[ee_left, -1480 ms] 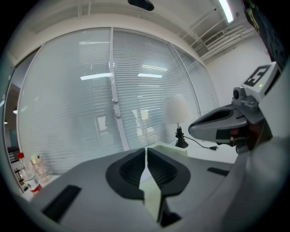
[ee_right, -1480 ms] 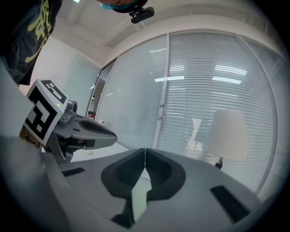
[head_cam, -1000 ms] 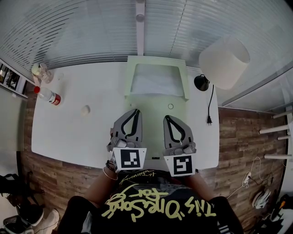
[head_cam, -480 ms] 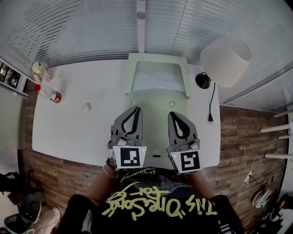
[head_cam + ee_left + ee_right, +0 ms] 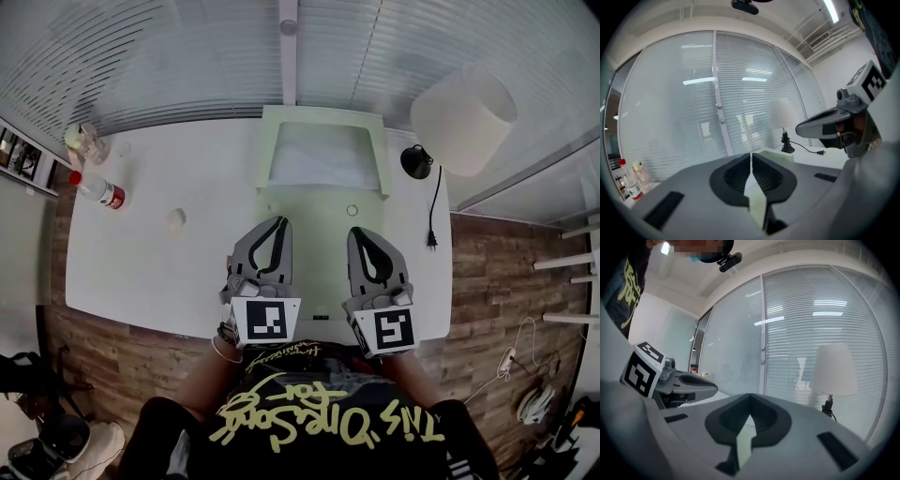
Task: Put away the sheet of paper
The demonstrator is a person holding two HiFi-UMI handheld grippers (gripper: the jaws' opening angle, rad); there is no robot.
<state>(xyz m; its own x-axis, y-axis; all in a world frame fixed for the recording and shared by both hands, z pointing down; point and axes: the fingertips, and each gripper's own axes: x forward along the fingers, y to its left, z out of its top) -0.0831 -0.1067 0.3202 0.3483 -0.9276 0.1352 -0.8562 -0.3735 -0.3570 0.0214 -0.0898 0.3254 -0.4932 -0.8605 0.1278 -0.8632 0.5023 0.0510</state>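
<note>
A pale green folder (image 5: 319, 234) lies open in the middle of the white table (image 5: 159, 272). On its far half, between raised green edges, rests a whitish sheet of paper (image 5: 323, 155). Both grippers hover side by side over the folder's near half, pointing toward the sheet and well short of it. My left gripper (image 5: 278, 225) is shut, its jaws meeting with nothing between them (image 5: 751, 159). To its right, my right gripper (image 5: 361, 232) is also shut and empty (image 5: 750, 401). Each gripper shows at the side of the other's view.
A lamp with a white shade (image 5: 464, 117) and black base (image 5: 413, 161) stands at the back right, its cord and plug (image 5: 431, 242) trailing forward. At the far left are a red-capped bottle (image 5: 98, 192), a clear jar (image 5: 80, 142) and a small white lump (image 5: 175, 219). Window blinds back the table.
My right gripper has drifted slightly to the right and rolled a little. The left gripper, the folder and the sheet have stayed put.
</note>
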